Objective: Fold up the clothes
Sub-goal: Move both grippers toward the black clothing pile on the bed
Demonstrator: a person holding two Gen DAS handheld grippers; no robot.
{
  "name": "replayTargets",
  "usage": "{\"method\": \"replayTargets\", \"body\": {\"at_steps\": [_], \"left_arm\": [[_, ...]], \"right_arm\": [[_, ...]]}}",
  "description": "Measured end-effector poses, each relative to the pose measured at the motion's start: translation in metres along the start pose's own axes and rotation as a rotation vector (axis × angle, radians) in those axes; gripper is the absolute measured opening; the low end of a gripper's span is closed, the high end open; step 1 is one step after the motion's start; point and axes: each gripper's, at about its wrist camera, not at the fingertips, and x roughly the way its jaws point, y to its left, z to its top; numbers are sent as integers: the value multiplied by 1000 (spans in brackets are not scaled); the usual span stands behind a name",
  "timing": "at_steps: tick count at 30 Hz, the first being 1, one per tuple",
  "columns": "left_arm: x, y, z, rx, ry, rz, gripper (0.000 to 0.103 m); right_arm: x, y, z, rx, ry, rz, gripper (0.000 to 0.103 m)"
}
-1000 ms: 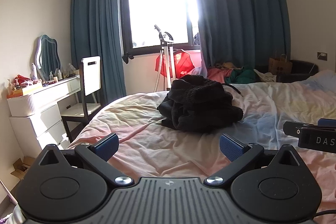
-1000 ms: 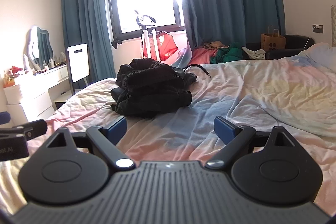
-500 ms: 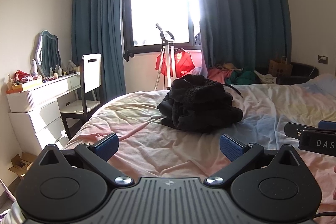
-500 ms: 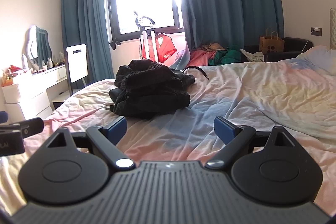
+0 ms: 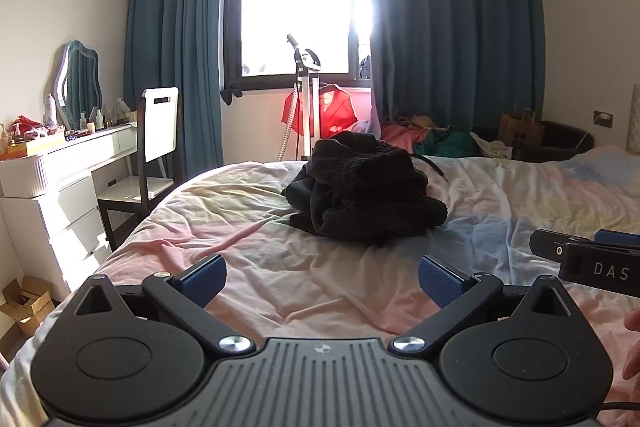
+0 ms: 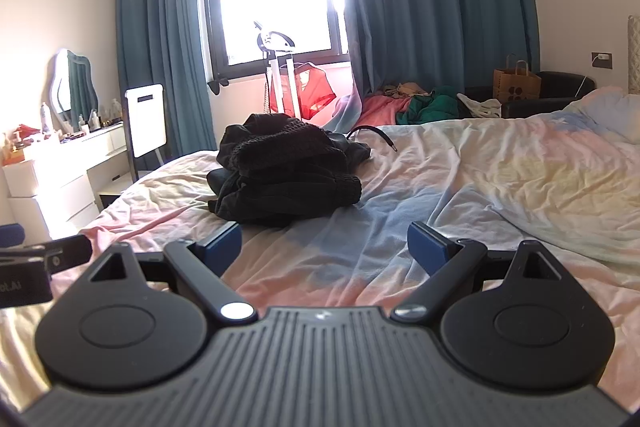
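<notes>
A heap of dark black clothes (image 5: 364, 191) lies crumpled on the bed's pastel sheet (image 5: 280, 267), ahead of both grippers; it also shows in the right wrist view (image 6: 284, 175). My left gripper (image 5: 322, 279) is open and empty, held above the sheet short of the heap. My right gripper (image 6: 324, 247) is open and empty, also short of the heap, which lies ahead to its left. The right gripper's finger shows at the left wrist view's right edge (image 5: 588, 259).
A white dresser with bottles and a mirror (image 5: 60, 171) and a chair (image 5: 156, 147) stand left of the bed. A garment steamer with a red garment (image 5: 316, 107) stands by the window. More clothes (image 6: 420, 103) and a paper bag (image 6: 516, 81) lie beyond the bed.
Both views have tilted up a little, and the left view has panned slightly. The clothes heap has not moved. Both grippers stay open.
</notes>
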Motion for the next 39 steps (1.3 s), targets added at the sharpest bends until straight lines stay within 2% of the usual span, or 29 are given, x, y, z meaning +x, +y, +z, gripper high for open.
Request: {"method": "replayTargets", "body": {"at_steps": [12,18,21,24,29,32,35,39], "left_arm": [[0,3,-3,-13,-6,6,103],[10,-1,-10,4,20,15,103],[16,-3,-14,16,19,25,103],[22,-5,-18,24,27,21,103],[36,-6,-24,14,68,-2,103],[46,-7,-29,26,98,0,103],[60,-12,-33,50,112,-18,103],[101,-27,-22,94,138,-56,103]], "right_arm": [[0,0,-1,19,-10,1,91],[-1,-1,4,40,-20,-11,91],[1,0,16,57,-29,6,91],[4,0,43,65,-70,30,91],[18,-6,92,72,-126,22,91],[26,-24,93,104,-148,6,91],[34,-41,71,138,-82,-28,91],[39,-55,56,168,-2,-50,91]]}}
